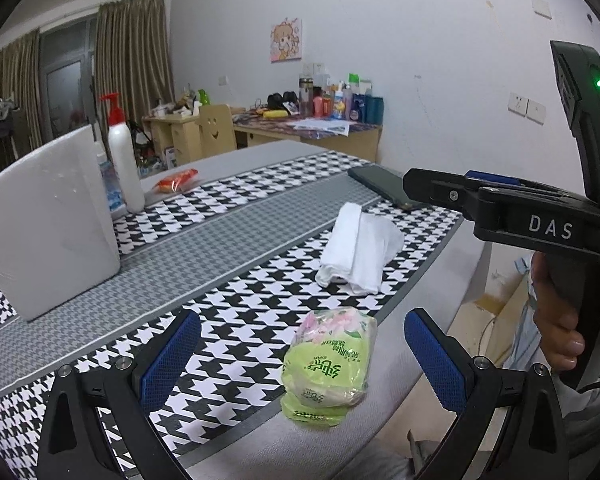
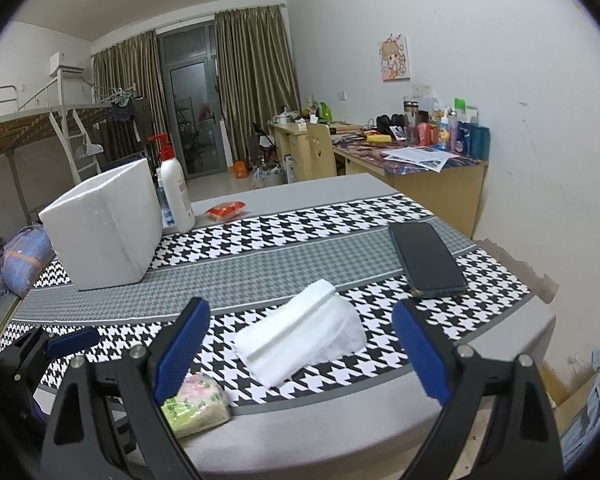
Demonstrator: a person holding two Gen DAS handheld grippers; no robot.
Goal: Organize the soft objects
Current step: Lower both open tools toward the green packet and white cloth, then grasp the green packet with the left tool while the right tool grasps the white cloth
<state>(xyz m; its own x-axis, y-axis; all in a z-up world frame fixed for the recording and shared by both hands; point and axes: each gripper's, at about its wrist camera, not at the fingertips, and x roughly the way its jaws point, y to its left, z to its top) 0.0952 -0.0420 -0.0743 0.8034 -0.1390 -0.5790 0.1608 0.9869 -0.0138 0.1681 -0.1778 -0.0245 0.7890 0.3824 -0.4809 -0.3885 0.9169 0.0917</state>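
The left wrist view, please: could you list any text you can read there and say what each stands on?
"DAS": white letters on the body of the right tool.
Green tissue pack: Chinese characters printed on it, too distorted to read.
Pump bottle and desk bottles: labels too small to read.

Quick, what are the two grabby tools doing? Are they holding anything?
Left tool: open, holding nothing; green tissue pack lies between its fingers.
Right tool: open, holding nothing; white folded towel lies ahead.
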